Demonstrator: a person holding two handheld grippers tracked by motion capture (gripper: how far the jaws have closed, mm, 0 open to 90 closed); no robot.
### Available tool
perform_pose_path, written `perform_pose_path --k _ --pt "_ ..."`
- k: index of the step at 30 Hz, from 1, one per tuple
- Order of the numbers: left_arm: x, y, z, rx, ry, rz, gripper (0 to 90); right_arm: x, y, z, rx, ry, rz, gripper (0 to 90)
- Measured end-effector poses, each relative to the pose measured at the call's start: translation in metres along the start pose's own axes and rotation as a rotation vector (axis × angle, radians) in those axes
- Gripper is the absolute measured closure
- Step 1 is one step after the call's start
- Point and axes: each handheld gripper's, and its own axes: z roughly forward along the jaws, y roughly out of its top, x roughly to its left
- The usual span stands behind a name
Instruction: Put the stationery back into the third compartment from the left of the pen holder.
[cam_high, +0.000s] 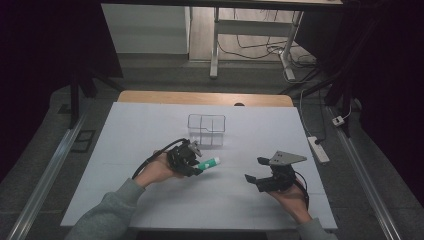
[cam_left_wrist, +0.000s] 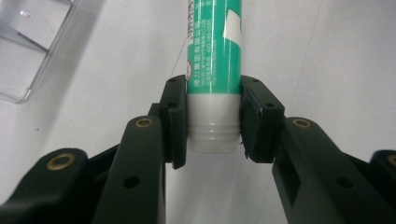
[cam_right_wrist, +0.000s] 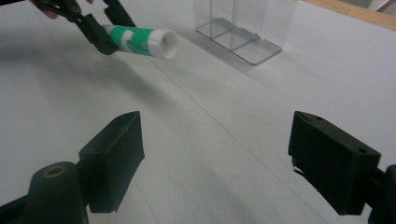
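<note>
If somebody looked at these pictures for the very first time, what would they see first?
Probably the green and white plastic tube, bright against the pale table sheet, pinched at its white end by the left gripper near the middle of the table. Behind it stands a clear plastic box with compartments, and to the right the right gripper waits with its black jaws wide open, holding nothing.

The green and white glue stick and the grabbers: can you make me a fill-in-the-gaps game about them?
1. The left gripper is shut on the green and white ____ stick.
2. The right gripper has jaws that stand wide ____ with nothing between them.
3. The clear plastic box with compartments stands on the ____ table cover.

Missing words: glue; open; white
</note>
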Motion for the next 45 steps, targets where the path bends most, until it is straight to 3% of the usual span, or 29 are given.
perform_pose_path --k 4,13,23,36,45 --pt "-0.002 0.004 0.003 0.004 -0.001 0.007 64.5 0.008 0.01 0.006 0.007 0.045 -0.027 20.2" --pt "-0.007 0.014 0.009 0.012 -0.009 0.025 64.5 0.024 0.03 0.03 0.067 0.085 -0.108 21.5" --pt "-0.006 0.015 0.01 0.015 -0.025 0.034 64.5 0.037 0.043 0.049 0.116 0.105 -0.176 23.7" --pt "-0.009 0.017 0.012 0.023 -0.042 0.046 64.5 0.047 0.052 0.061 0.129 0.126 -0.233 27.2" --pt "-0.009 0.017 0.014 0.03 -0.06 0.046 64.5 0.057 0.061 0.074 0.172 0.145 -0.316 32.4"
